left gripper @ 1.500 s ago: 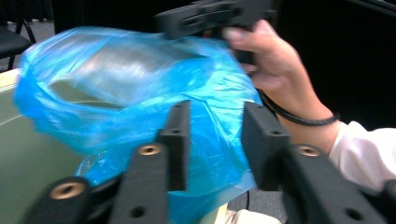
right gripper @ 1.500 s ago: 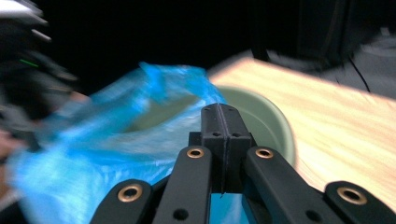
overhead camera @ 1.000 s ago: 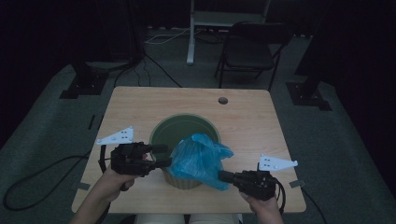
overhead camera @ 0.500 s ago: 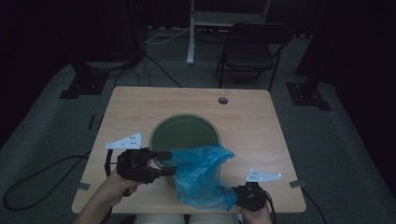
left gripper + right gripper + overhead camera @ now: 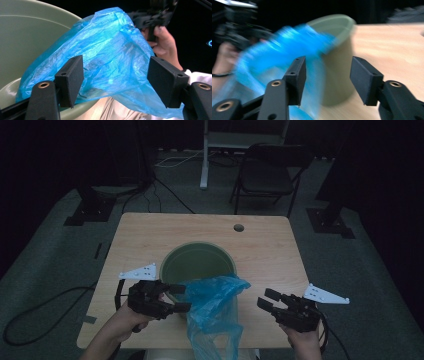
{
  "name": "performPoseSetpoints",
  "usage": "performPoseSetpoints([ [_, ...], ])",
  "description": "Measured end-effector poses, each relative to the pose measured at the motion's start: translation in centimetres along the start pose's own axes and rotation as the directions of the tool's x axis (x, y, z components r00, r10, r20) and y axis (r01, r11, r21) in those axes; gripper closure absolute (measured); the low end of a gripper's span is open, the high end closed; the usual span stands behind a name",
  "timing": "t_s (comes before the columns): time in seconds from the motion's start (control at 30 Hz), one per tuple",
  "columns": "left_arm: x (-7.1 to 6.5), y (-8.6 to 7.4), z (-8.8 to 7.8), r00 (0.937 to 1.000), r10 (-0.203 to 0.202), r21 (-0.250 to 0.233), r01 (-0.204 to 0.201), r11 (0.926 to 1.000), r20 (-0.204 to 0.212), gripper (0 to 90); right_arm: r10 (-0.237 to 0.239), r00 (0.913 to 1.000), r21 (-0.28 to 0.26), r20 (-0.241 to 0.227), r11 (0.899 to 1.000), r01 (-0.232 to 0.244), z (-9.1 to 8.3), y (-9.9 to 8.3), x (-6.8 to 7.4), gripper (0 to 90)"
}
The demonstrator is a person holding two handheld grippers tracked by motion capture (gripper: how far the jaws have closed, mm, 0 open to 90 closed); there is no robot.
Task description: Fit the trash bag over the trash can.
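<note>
Since a moment ago, the right gripper (image 5: 272,301) let go of the blue bag (image 5: 215,302) and pulled away. Left of the green bin (image 5: 197,262), the left gripper (image 5: 177,298) has just been opening around the bag's edge. Bag drapes over the bin's near rim: light, soft, slippery; grab its edge.

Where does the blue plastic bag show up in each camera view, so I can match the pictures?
High view: blue plastic bag at bottom centre, draped over the near rim.
Left gripper view: bag across the middle, between the open jaws.
Right gripper view: bag, blurred, left of centre.
Shared landmark: the green bucket.
</note>
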State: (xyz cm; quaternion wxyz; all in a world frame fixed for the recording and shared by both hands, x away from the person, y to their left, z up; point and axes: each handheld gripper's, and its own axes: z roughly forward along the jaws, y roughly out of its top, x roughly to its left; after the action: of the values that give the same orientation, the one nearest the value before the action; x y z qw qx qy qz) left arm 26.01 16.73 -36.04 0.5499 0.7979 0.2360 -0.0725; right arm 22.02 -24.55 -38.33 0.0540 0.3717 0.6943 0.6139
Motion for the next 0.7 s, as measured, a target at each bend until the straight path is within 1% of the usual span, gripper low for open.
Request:
performPoseSetpoints([
  [0.03, -0.1, -0.1, -0.1, 1.0, 0.0, -0.001, 0.0, 1.0, 0.001, 30.4, -0.016, 0.9992, 0.006, -0.037, 1.0, 0.016, 0.7, 0.3, 0.6, 43.6],
  [0.1, -0.5, -0.3, -0.3, 1.0, 0.008, -0.002, -0.008, 1.0, 0.002, 30.3, -0.04, 0.993, 0.052, -0.111, 0.998, 0.046, 2.4, 0.5, 2.0, 42.1],
  [0.17, -0.9, -0.6, -0.5, 0.9996, 0.027, 0.01, -0.027, 0.9996, -0.006, 30.3, -0.035, 0.9814, 0.093, -0.189, 0.994, 0.053, 4.0, 0.1, 3.0, 40.9],
  [0.2, -1.2, -0.8, -0.6, 0.9994, 0.035, 0.018, -0.035, 0.9992, -0.005, 30.3, -0.035, 0.9754, 0.114, -0.218, 0.992, 0.061, 4.6, -0.3, 3.5, 40.6],
  [0.3, -2.0, -1.8, -1.0, 0.9995, 0.031, 0.021, -0.031, 0.9993, 0.005, 30.3, -0.052, 0.9648, 0.156, -0.258, 0.983, 0.095, 5.7, -1.2, 4.9, 39.6],
  [0.33, -2.2, -2.0, -0.9, 0.9996, 0.027, 0.025, -0.027, 0.9993, 0.011, 29.5, -0.062, 0.9625, 0.174, -0.264, 0.979, 0.111, 6.0, -1.4, 5.3, 38.9],
  [0.37, -2.4, -2.4, -0.8, 0.9997, 0.019, 0.032, -0.02, 0.9993, 0.018, 29.5, -0.063, 0.96, 0.179, -0.273, 0.977, 0.115, 6.2, -1.5, 5.5, 38.9],
  [0.4, -2.7, -2.7, -0.5, 0.9998, 0.013, 0.04, -0.014, 0.9991, 0.017, 29.5, -0.056, 0.9557, 0.186, -0.289, 0.976, 0.113, 6.4, -1.6, 5.8, 40.1],
  [0.43, -2.9, -3.1, -0.1, 0.9994, 0.015, 0.056, -0.017, 0.9983, 0.032, 29.5, -0.063, 0.9528, 0.199, -0.297, 0.972, 0.126, 6.7, -1.6, 6.0, 43.0],
  [0.47, -3.1, -3.3, 0.3, 0.9991, 0.013, 0.069, -0.015, 0.9975, 0.04, 29.4, -0.081, 0.9526, 0.213, -0.293, 0.966, 0.148, 7.0, -1.6, 6.2, 45.6],
  [0.5, -3.3, -3.5, 0.8, 0.999, 0.011, 0.09, -0.015, 0.9958, 0.043, 27.3, -0.094, 0.9522, 0.224, -0.29, 0.961, 0.164, 7.3, -1.5, 6.3, 58.4],
  [0.53, -3.4, -3.7, 1.3, 0.999, 0.013, 0.106, -0.018, 0.9943, 0.042, 27.3, -0.101, 0.9496, 0.227, -0.297, 0.959, 0.172, 7.5, -1.5, 6.3, 69.7],
  [0.57, -3.5, -3.8, 1.7, 0.9994, 0.018, 0.115, -0.021, 0.9931, 0.03, 27.3, -0.105, 0.9476, 0.23, -0.302, 0.957, 0.179, 7.8, -1.3, 6.4, 78.0],
  [0.6, -3.4, -3.8, 2.0, 0.9993, 0.017, 0.122, -0.021, 0.9923, 0.035, 27.4, -0.119, 0.947, 0.227, -0.299, 0.955, 0.191, 8.0, -1.1, 6.5, 86.5],
  [0.63, -3.2, -3.8, 2.3, 0.9989, 0.006, 0.116, -0.012, 0.9932, 0.047, 27.3, -0.124, 0.945, 0.222, -0.303, 0.955, 0.196, 8.2, -0.9, 6.5, 89.7],
  [0.67, -3.1, -3.8, 2.4, 0.9989, -0.001, 0.111, -0.004, 0.9939, 0.047, 27.4, -0.13, 0.9431, 0.214, -0.306, 0.956, 0.201, 8.4, -0.6, 6.6, 89.9],
  [0.7, -3.0, -3.7, 2.5, 0.9984, -0.001, 0.107, -0.005, 0.9942, 0.056, 27.7, -0.137, 0.9429, 0.207, -0.303, 0.956, 0.206, 8.5, -0.4, 6.7, 89.9],
])
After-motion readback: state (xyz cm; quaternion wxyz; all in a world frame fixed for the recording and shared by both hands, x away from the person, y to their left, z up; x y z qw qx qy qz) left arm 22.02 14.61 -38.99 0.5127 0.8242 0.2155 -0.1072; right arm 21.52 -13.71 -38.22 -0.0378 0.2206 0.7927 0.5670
